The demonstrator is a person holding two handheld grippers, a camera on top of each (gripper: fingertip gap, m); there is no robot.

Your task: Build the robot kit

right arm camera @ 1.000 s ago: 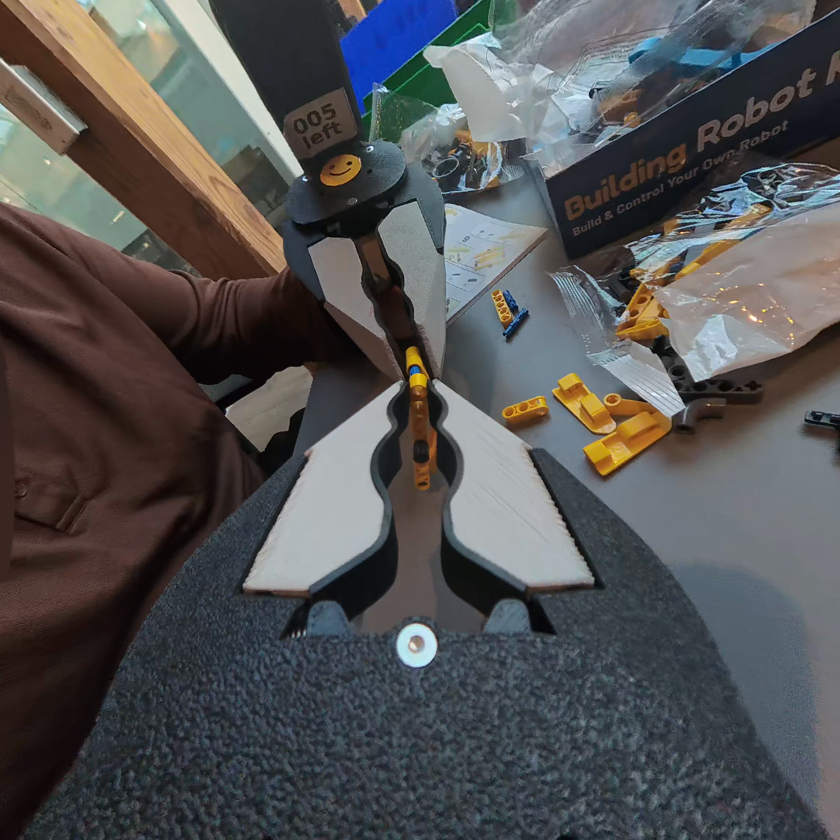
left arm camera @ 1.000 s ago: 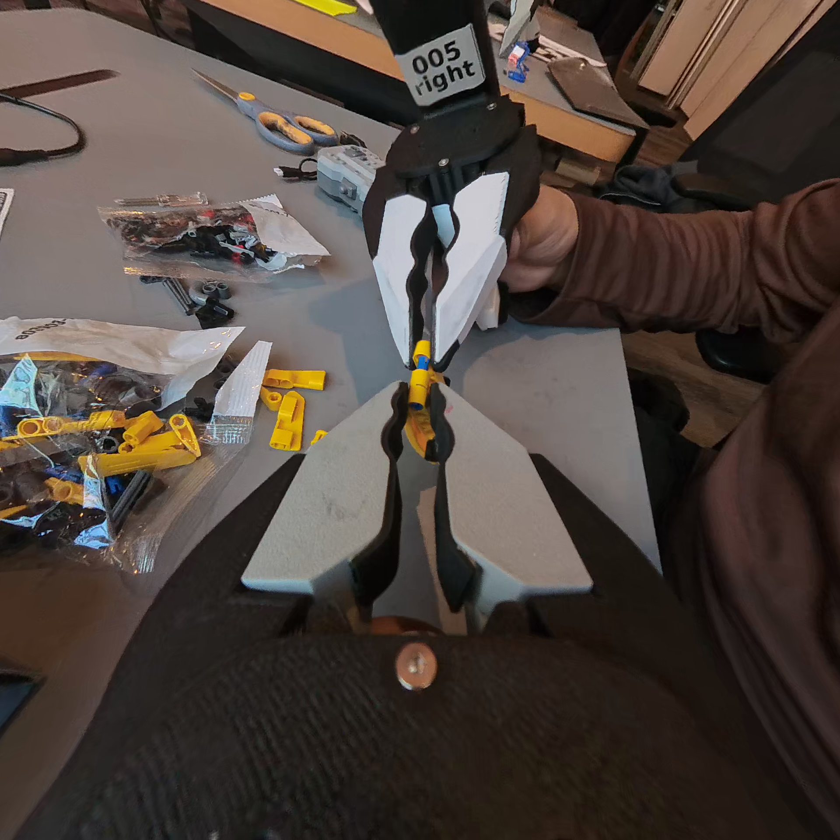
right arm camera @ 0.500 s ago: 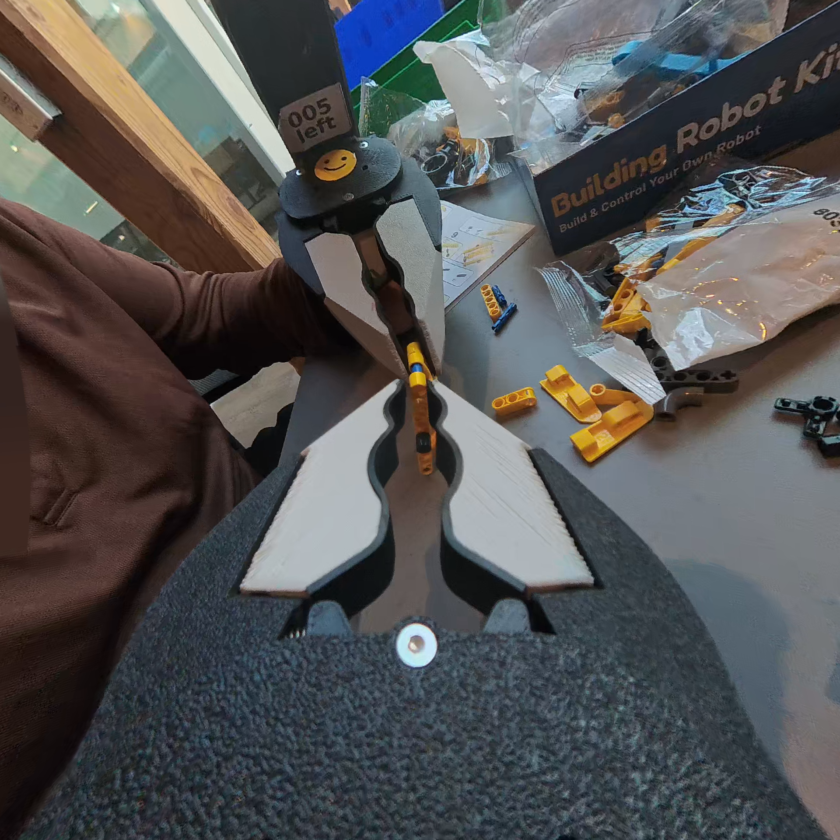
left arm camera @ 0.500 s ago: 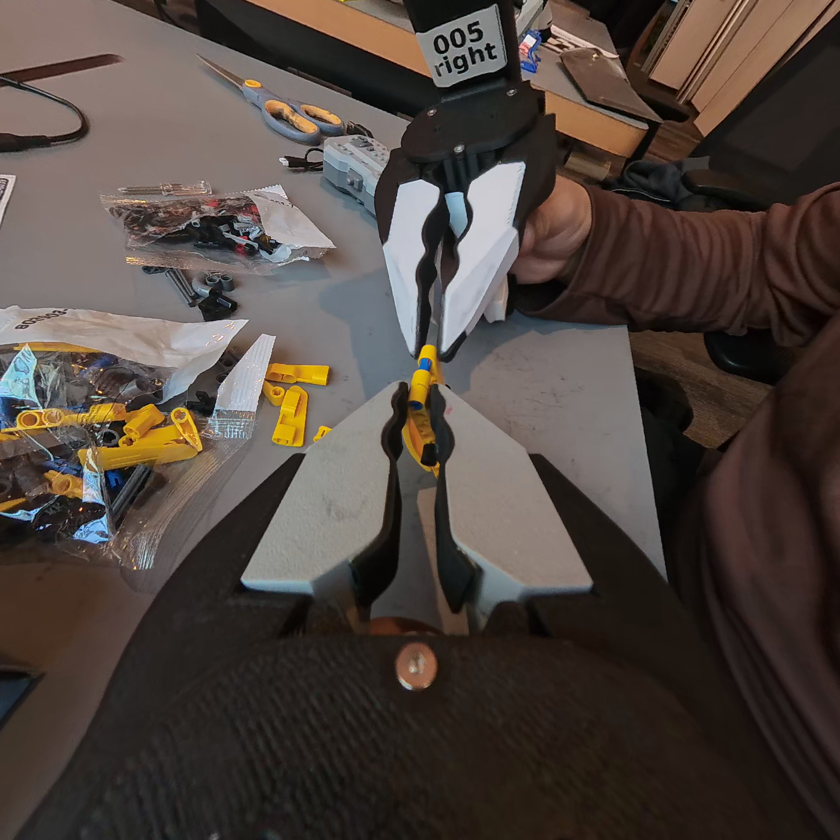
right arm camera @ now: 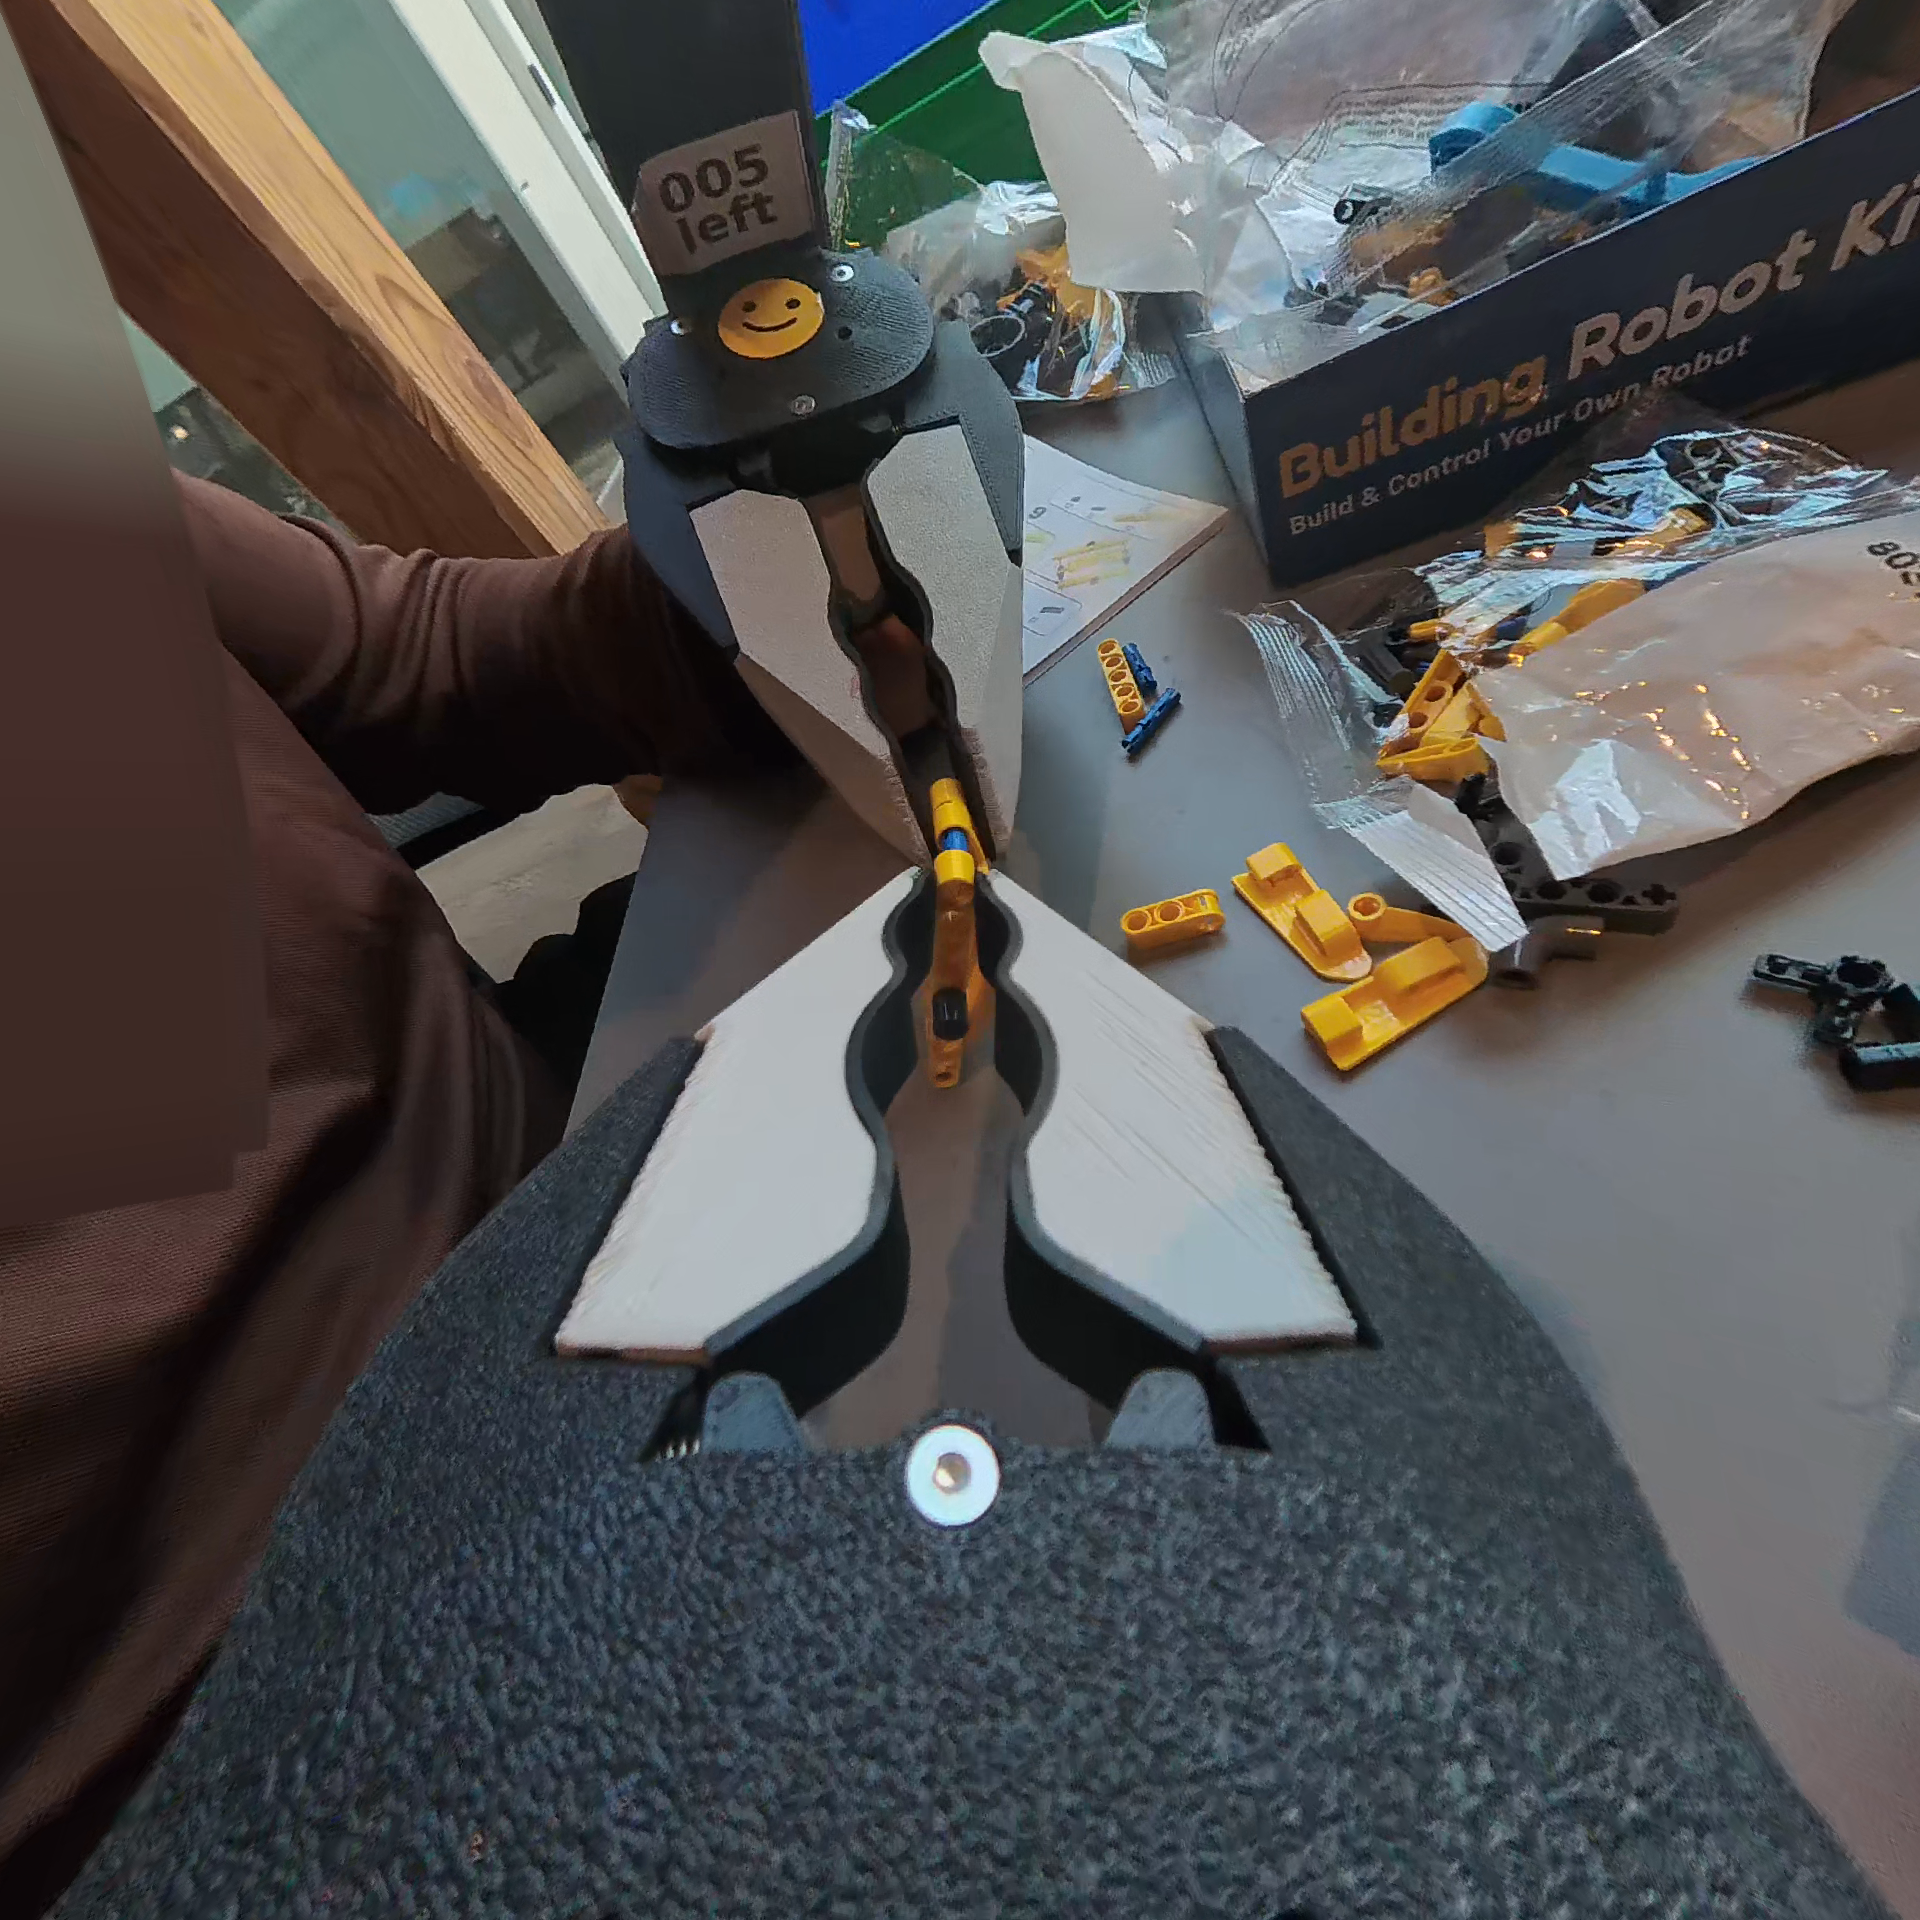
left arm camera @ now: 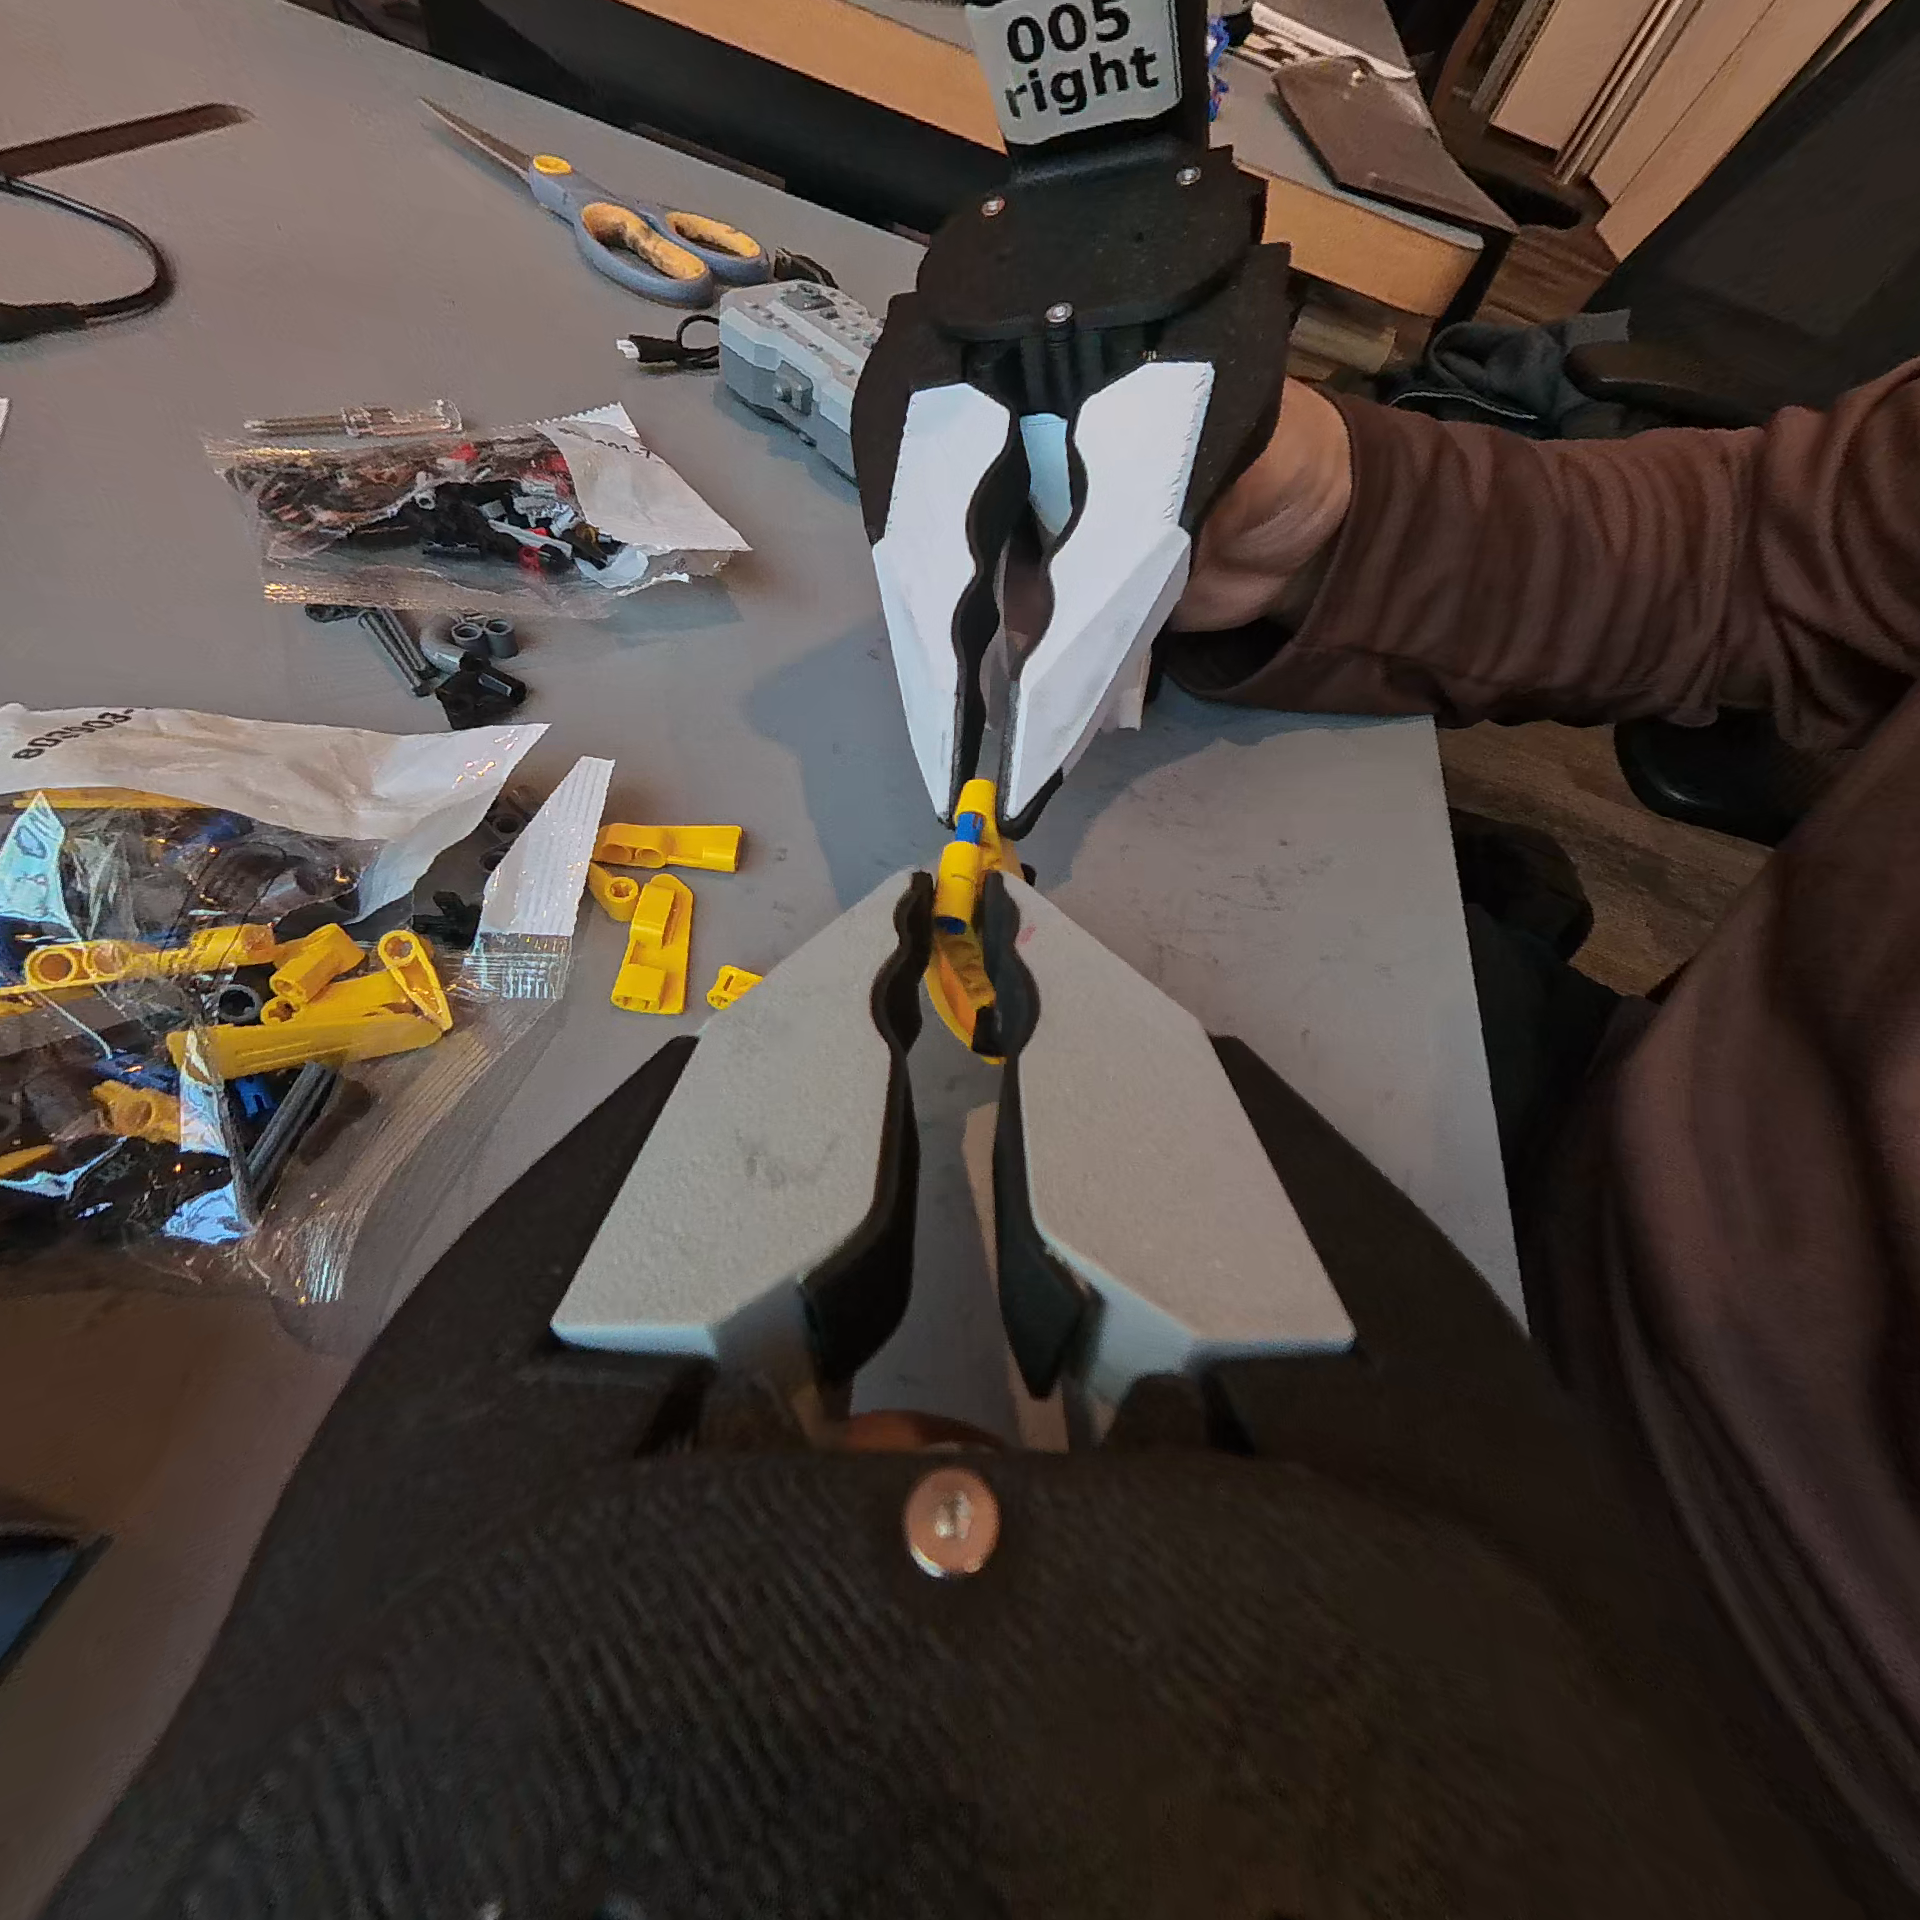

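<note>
My left gripper [left arm camera: 951, 896] and my right gripper [right arm camera: 951, 883] meet tip to tip above the grey table [left arm camera: 1247, 935]. Each is shut on one end of a small yellow brick assembly [left arm camera: 961, 966]. A blue pin [left arm camera: 966, 827] shows at the joint between the tips. In the right wrist view the yellow beam [right arm camera: 948, 966] lies between my right fingers with a black pin [right arm camera: 948, 1013] in it. The left gripper [right arm camera: 951, 831] comes in from above. In the left wrist view the right gripper [left arm camera: 977, 821] points down at mine. A hand and brown sleeve hold each.
Loose yellow pieces [left arm camera: 655, 925] and opened bags of parts [left arm camera: 208, 987] lie left of the grippers. Scissors [left arm camera: 644, 223] and a grey block [left arm camera: 800, 348] lie farther back. A dark blue box [right arm camera: 1558, 395], a booklet [right arm camera: 1101, 551] and black pieces [right arm camera: 1849, 1008] are on the table. The tips of both grippers are at nearly the same place. The grey block [left arm camera: 800, 348] is about 25 cm from both grippers' fingertips.
Both grippers keep their hold, tip to tip. The right gripper now looms a little larger and higher in the left wrist view. The table things have shifted slightly in both views.
</note>
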